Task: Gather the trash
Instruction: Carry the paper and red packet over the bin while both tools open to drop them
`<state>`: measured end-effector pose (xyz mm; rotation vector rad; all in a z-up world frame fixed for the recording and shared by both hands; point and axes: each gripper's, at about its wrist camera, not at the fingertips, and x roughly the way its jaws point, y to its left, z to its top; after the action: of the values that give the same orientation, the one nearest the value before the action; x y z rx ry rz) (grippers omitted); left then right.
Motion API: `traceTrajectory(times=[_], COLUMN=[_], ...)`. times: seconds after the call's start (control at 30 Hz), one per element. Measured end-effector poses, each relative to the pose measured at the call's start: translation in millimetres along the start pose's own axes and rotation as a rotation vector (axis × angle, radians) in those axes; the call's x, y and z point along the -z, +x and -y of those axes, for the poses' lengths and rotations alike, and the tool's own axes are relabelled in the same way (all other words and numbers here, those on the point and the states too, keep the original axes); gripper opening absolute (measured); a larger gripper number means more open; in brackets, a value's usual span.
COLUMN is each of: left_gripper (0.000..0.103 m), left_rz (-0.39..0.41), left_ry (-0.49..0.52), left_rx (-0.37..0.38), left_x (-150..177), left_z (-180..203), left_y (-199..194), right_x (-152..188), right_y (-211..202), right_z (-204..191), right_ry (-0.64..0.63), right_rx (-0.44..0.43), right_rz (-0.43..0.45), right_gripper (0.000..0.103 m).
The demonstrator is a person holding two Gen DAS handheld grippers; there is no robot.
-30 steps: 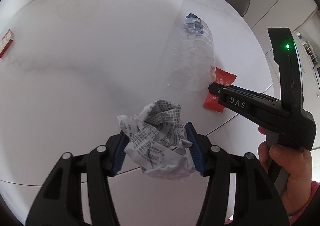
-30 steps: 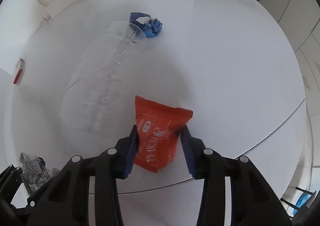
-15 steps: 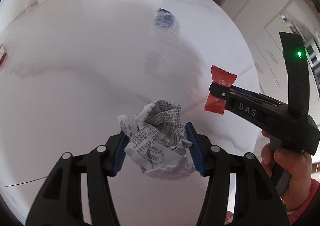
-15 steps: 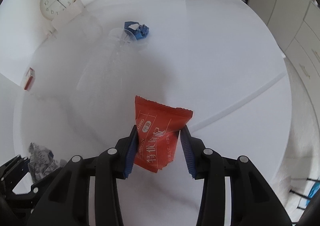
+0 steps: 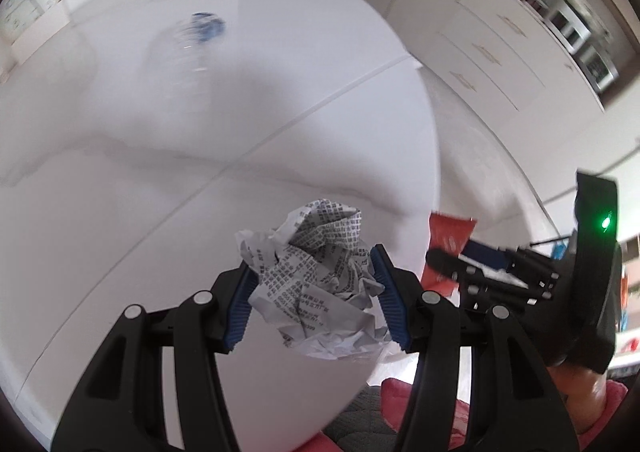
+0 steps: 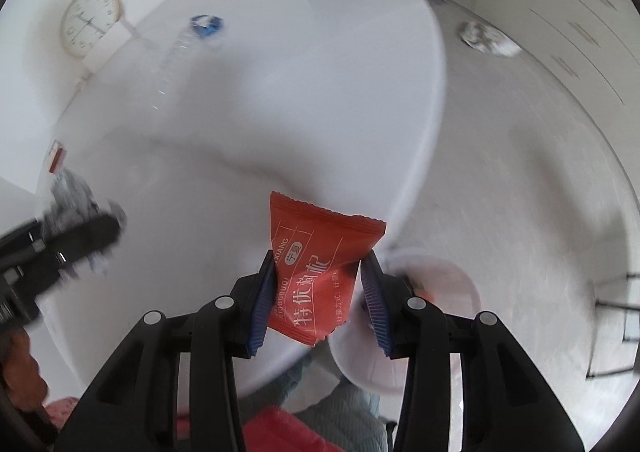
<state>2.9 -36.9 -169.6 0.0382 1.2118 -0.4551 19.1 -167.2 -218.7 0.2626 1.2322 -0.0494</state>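
Observation:
My left gripper [image 5: 314, 292] is shut on a crumpled ball of printed paper [image 5: 316, 284], held above the round white table [image 5: 200, 140] near its right edge. My right gripper [image 6: 318, 292] is shut on a red snack wrapper [image 6: 316, 272] with white lettering, held past the table's rim. The wrapper also shows in the left wrist view [image 5: 448, 248], to the right of the paper. A white round bin [image 6: 424, 316] stands on the floor below the wrapper. A clear plastic bottle with a blue cap [image 6: 180, 48] lies on the far side of the table.
A wall clock [image 6: 90, 26] stands at the table's far left and a small red-and-white box [image 6: 56, 156] lies at the left edge. A crumpled paper scrap [image 6: 486, 38] lies on the floor. White drawers [image 5: 500, 52] line the right wall.
Both grippers have lifted and swung right, off the table toward its right edge, each still holding its item. The white bin has come into the right wrist view.

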Motion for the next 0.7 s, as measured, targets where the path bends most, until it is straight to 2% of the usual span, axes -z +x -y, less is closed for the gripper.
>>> traceTrajectory(times=[0.17, 0.37, 0.7], left_gripper=[0.054, 0.054, 0.054], left_rz=[-0.013, -0.033, -0.052], left_ry=[0.074, 0.154, 0.21], left_rx=[0.041, 0.08, 0.088], left_x=[6.6, 15.2, 28.0], left_z=[38.3, 80.5, 111.9], left_y=[5.9, 13.3, 15.4], right_x=[32.2, 58.7, 79.5], right_y=[-11.7, -18.2, -9.7], right_z=[37.7, 66.5, 87.4], right_ry=[0.097, 0.142, 0.154], right_rx=[0.032, 0.053, 0.028], right_rz=[-0.004, -0.018, -0.064], right_gripper=[0.043, 0.044, 0.044])
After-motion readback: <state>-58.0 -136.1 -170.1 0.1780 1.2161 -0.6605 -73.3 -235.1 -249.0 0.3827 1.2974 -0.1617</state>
